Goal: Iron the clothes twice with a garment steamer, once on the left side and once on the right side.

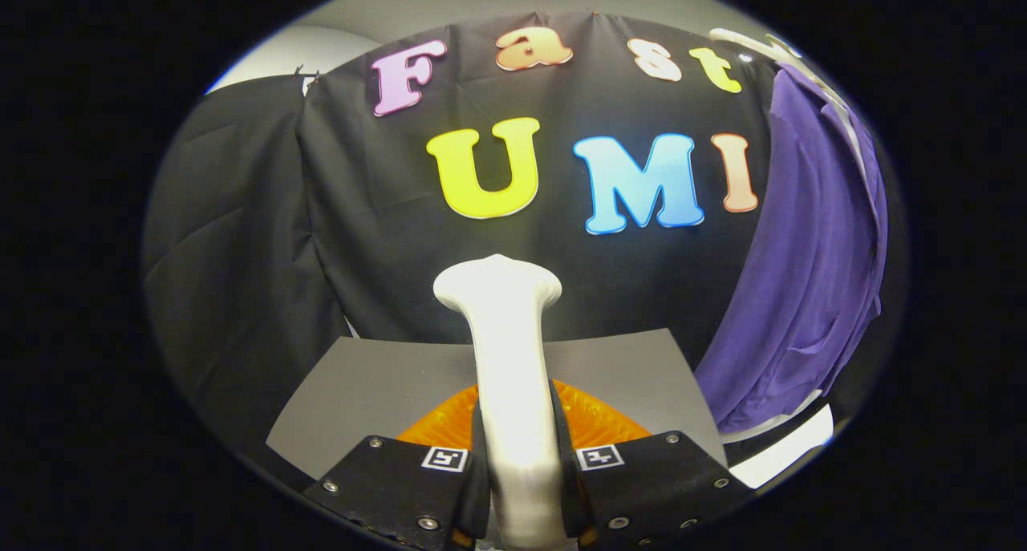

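Before the black cloth wall (241, 238), gripper (520, 463) jaws clamp the upright white steamer (505, 358) (purple garment (802, 278) rightward).

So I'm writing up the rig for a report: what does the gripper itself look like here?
The gripper has two broad black fingers, angular and matte, with silver screws along their edges. Each carries a small square black-and-white marker near its inner tip. Orange shows at the inner edges low down. No cables or sleeve are visible.

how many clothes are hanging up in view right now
1: a purple garment hangs beyond and to the right of the tool, whose fingers are shut on the white garment steamer. Its far edge is cut off, so more could hang beyond it.
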Demonstrator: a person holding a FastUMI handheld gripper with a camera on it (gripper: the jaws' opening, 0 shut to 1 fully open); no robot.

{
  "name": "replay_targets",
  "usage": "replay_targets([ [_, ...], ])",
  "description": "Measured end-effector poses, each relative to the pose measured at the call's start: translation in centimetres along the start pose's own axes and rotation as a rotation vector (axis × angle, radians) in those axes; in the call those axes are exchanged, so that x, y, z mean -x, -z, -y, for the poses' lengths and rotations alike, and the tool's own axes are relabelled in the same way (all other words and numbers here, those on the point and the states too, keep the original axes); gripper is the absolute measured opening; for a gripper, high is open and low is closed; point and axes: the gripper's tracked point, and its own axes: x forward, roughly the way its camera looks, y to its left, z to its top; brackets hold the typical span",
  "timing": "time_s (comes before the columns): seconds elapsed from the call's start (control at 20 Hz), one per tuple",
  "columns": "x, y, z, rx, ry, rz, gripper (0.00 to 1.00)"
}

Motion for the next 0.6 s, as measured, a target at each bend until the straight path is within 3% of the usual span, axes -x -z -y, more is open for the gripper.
replay_targets([
  [0.6, 16.6, -3.0, 8.0, 0.017, -0.04, 0.255, 0.35],
])
